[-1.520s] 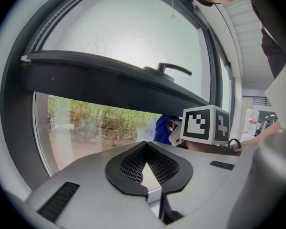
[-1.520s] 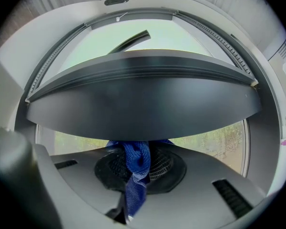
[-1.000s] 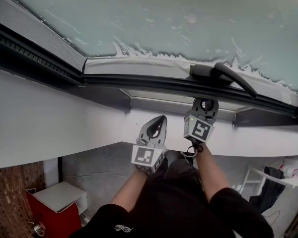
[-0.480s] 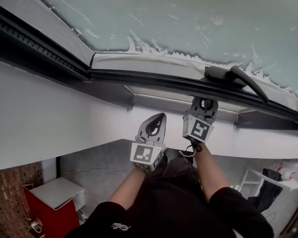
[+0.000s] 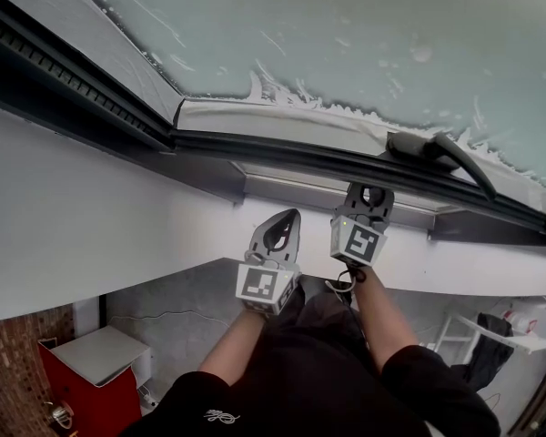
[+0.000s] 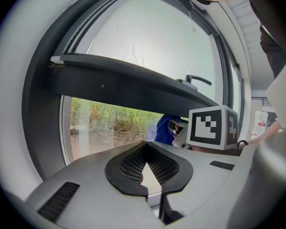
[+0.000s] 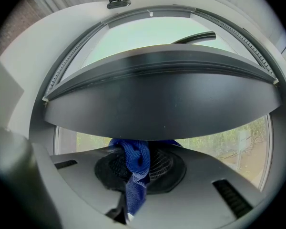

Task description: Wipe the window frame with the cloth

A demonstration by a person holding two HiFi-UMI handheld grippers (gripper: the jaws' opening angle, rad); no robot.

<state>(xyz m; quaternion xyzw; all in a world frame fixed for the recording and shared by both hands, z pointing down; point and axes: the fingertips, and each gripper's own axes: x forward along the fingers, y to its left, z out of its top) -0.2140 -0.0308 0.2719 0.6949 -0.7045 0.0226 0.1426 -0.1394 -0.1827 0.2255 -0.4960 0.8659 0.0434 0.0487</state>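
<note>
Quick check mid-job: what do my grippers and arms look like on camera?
The left gripper and right gripper are light grey plastic with black mesh-textured pads. Each carries a white marker cube with black squares. A black cable loops near the right wrist. The sleeves are black.

No words or numbers can be read. The grey cube (image 5: pixel 266 285) on the left gripper (image 5: pixel 294 217) and the twin cube (image 5: pixel 359 240) on the right gripper (image 5: pixel 373 189) bear only black-and-white square code patterns. A white mark (image 5: pixel 217 417) on the black sleeve (image 5: pixel 177 399) is too small to read.
</note>
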